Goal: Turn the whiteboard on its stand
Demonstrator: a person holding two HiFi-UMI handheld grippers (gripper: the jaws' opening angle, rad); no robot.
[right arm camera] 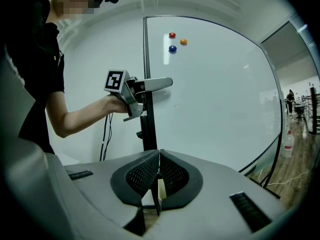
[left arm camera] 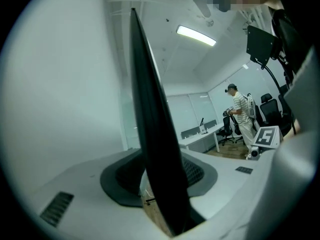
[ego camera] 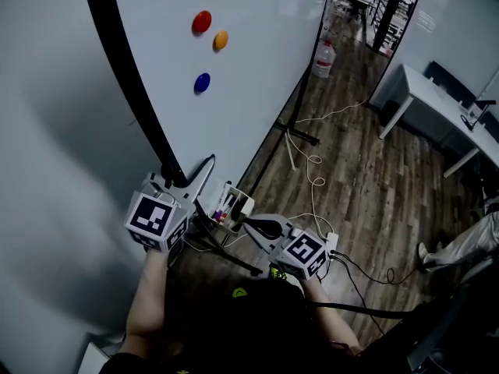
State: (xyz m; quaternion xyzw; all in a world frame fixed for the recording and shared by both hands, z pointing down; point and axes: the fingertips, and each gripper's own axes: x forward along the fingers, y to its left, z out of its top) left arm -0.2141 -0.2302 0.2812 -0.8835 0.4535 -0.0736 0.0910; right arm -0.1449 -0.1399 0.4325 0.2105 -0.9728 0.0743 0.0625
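The left tongs [ego camera: 181, 181] sit loose around the black edge [ego camera: 125, 68] of the whiteboard [ego camera: 257, 45], not pinching it; the edge runs from 5 up to 11 o'clock, with the board spreading toward 1 o'clock; the right tongs [ego camera: 253, 226], clenched and empty, hang at 4 o'clock from the left ones, farther from the board.

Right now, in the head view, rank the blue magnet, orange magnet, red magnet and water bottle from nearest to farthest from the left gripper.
From the left gripper:
1. blue magnet, lowest of the three on the whiteboard.
2. orange magnet and red magnet, higher up the board; too close to call.
3. water bottle, on the floor past the board's far end.
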